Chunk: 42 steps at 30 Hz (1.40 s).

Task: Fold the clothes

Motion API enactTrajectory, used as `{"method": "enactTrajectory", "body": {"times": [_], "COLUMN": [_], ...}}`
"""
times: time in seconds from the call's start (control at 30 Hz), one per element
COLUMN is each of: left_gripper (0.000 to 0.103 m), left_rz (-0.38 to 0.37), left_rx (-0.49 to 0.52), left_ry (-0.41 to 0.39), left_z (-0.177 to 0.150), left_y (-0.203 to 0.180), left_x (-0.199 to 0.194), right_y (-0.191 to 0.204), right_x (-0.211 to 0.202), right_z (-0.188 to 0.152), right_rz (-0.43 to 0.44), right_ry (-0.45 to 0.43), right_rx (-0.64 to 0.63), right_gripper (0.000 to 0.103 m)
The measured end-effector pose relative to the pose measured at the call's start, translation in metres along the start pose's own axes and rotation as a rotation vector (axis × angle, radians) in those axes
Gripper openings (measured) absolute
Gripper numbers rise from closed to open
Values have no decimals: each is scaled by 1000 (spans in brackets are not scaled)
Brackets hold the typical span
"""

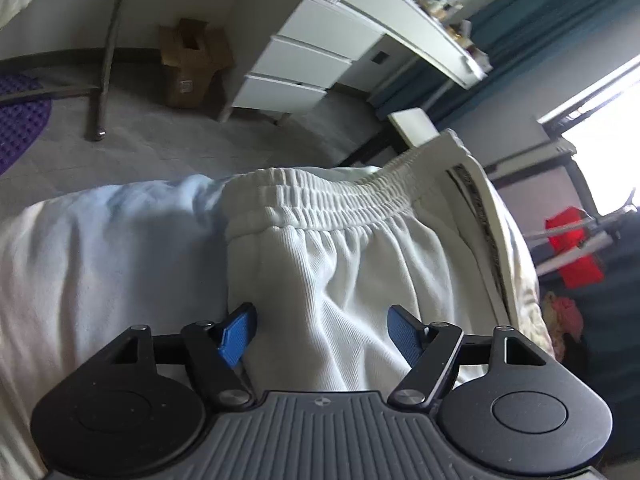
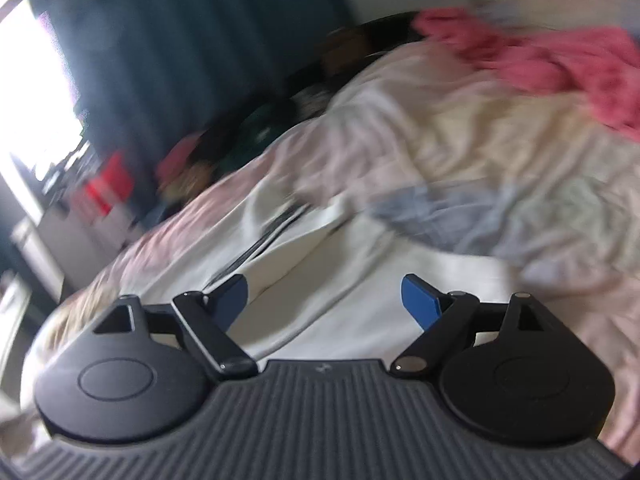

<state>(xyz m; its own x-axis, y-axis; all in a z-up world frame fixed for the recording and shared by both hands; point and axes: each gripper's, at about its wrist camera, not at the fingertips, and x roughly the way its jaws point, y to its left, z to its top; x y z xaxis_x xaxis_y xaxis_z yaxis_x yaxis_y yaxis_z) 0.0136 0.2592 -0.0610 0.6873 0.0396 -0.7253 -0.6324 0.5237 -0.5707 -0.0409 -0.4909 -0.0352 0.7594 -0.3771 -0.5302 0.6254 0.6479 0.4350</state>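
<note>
White ribbed shorts [image 1: 360, 248] with a gathered elastic waistband [image 1: 320, 200] and a dark side stripe [image 1: 476, 216] lie on the pale bedding. My left gripper [image 1: 322, 332] is open, its blue pads either side of a fold of the shorts' fabric just below the waistband. In the blurred right wrist view, my right gripper [image 2: 324, 300] is open over white cloth [image 2: 320, 280] with a dark stripe [image 2: 256, 244]; nothing sits between its fingers.
A white drawer unit [image 1: 304, 60] and desk stand beyond the bed, with a cardboard box [image 1: 192, 64] and a purple mat [image 1: 20, 120] on the floor. A pink garment [image 2: 560, 60] and grey cloth [image 2: 460, 216] lie farther up the bed. Dark curtains hang by a bright window.
</note>
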Motion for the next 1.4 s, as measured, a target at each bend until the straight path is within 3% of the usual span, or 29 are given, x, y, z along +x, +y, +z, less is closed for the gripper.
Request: {"method": "enactTrajectory", "body": {"times": [0.1,0.33,0.5,0.63,0.73,0.8,0.83,0.87,0.9,0.93,1.1,1.27,1.4], "left_gripper": [82,83,87,87,87,87,87,86,84,83,78,70,53], "left_rz": [-21,-31,-35,-55,-100,-122,-125,-122,-120,-117,-109,-117,-142], "left_rx": [-53,-173,-246,-295,-313,-326,-334,-340,-345,-349,-325,-278,-258], "left_ry": [13,3,-12,-10,15,21,25,25,25,25,30,8,-6], "left_z": [0,2,5,6,6,8,9,10,10,11,14,9,9], "left_y": [8,28,41,50,54,58,60,63,65,67,69,54,49], "left_x": [0,1,1,3,7,11,13,15,16,18,22,18,19], "right_y": [-31,-96,-124,-121,-124,-127,-128,-129,-129,-130,-110,-105,-113], "right_x": [-4,20,31,41,56,68,69,69,68,67,43,45,47], "right_z": [0,-12,-33,-31,-32,-32,-32,-32,-32,-32,-17,-11,-15], "right_rz": [-61,-168,-146,-134,-84,-85,-86,-71,-56,-38,44,10,-21], "right_ry": [0,141,208,159,148,160,158,153,148,139,-9,-12,9], "right_rx": [109,358,574,536,574,586,587,598,610,623,516,463,492], "right_gripper": [85,85,82,80,68,66,54,29,11,6,6,6,6]}}
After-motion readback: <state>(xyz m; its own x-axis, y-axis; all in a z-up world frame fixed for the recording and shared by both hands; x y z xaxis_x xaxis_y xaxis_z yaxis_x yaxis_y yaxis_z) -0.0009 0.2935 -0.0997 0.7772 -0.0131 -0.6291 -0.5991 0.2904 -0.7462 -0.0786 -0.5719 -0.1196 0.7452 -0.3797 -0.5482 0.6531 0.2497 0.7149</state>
